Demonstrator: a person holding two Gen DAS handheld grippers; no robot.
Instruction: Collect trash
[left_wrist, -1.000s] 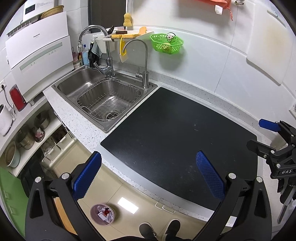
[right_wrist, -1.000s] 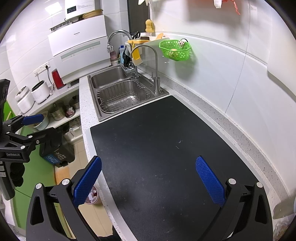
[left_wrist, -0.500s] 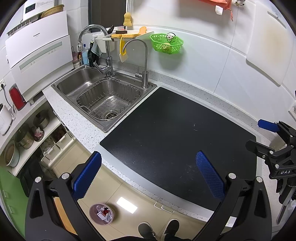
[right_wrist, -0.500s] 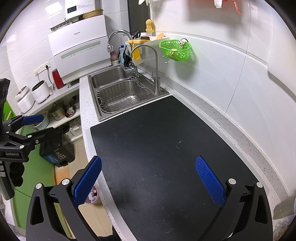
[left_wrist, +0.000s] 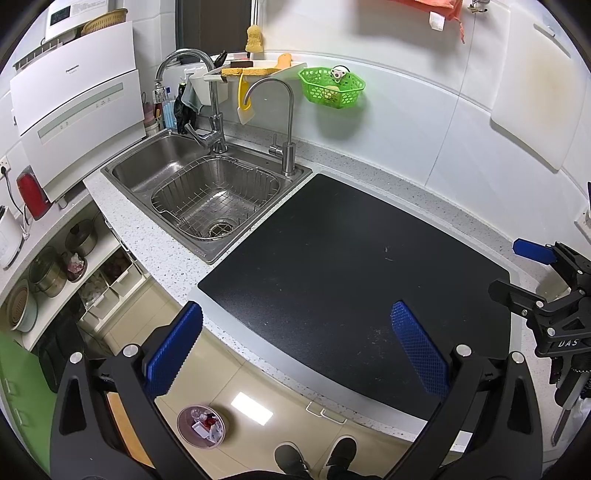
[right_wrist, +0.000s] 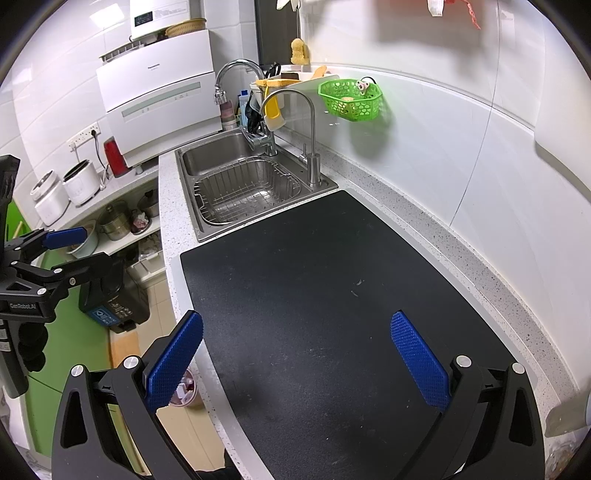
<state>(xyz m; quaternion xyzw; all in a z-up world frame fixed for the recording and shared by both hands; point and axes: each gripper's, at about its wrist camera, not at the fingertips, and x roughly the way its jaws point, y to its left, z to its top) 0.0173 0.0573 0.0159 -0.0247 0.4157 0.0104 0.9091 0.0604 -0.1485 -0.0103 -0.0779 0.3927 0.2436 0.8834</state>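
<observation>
Trash sits in a small bin (left_wrist: 201, 426) on the floor, below the left gripper (left_wrist: 295, 345) — jaws spread, empty. Right gripper (right_wrist: 295, 349) hovers over the black mat (right_wrist: 314, 295), likewise released.

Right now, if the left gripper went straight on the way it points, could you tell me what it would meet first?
Probably the black mat: the open left gripper points down and forward over its near edge, nothing between. Depth is uncertain.
</observation>
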